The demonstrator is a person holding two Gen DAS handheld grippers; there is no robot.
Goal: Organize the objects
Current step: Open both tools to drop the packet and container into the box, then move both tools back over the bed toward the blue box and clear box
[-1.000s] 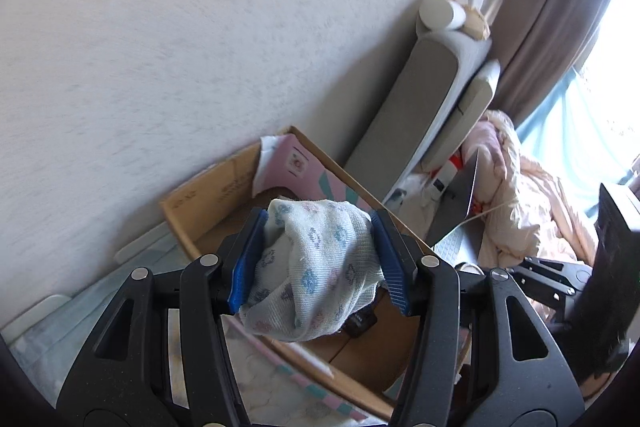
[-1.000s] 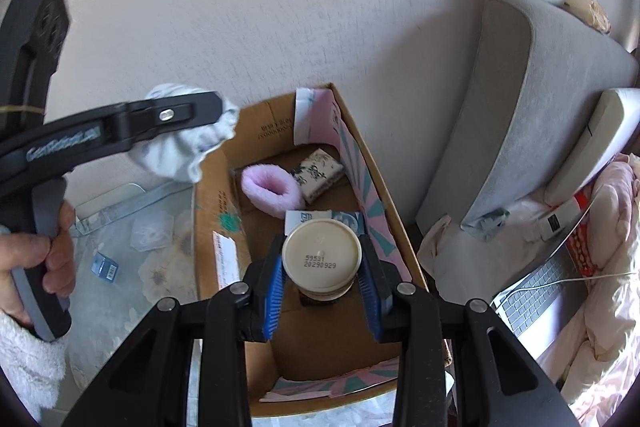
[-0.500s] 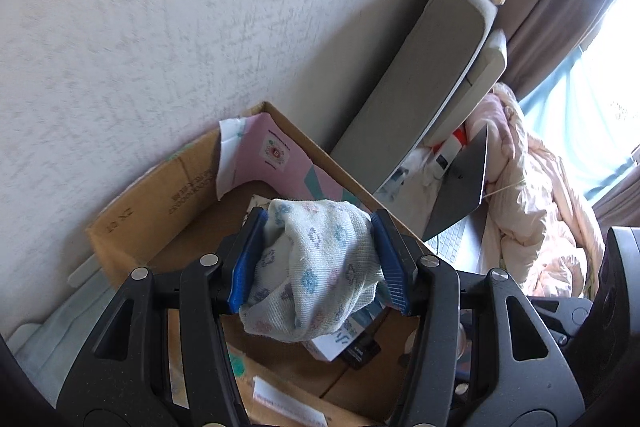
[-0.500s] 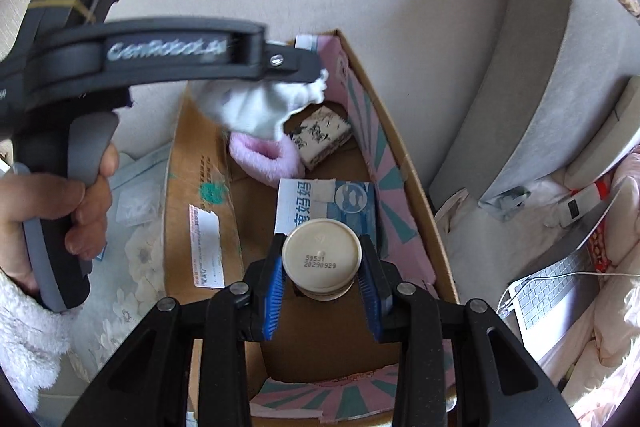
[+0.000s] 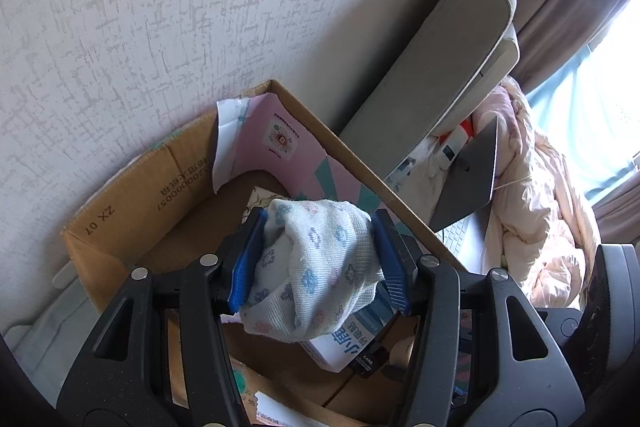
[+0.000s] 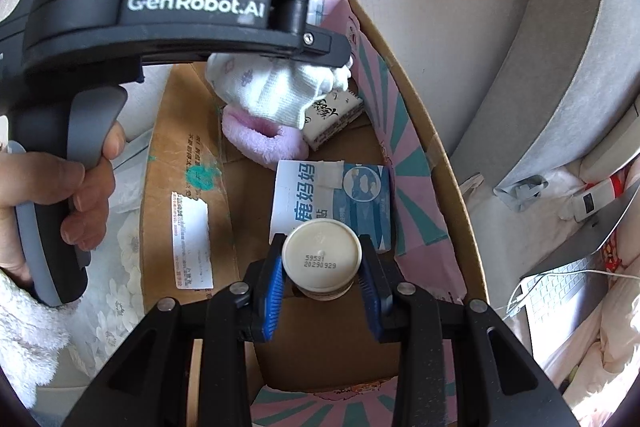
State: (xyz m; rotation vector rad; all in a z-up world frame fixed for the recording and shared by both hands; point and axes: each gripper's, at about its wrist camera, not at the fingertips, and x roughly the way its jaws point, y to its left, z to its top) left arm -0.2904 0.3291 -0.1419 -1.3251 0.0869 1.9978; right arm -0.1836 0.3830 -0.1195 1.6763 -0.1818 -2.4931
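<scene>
While the left gripper (image 5: 318, 261) is clamped on a balled-up cloth (image 5: 316, 267) mid-frame and the right gripper (image 6: 322, 285) squeezes a jar (image 6: 322, 259) lower centre, both over the cardboard box (image 6: 436, 131), I'd worry they bump since they're crowded together.

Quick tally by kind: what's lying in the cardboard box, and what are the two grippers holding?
Packaged boxes in the cardboard box: 2 (blue-and-white box, patterned packet)
Pink fuzzy item: 1
Held cloth: 1
Held round container: 1
Total: 5
</scene>
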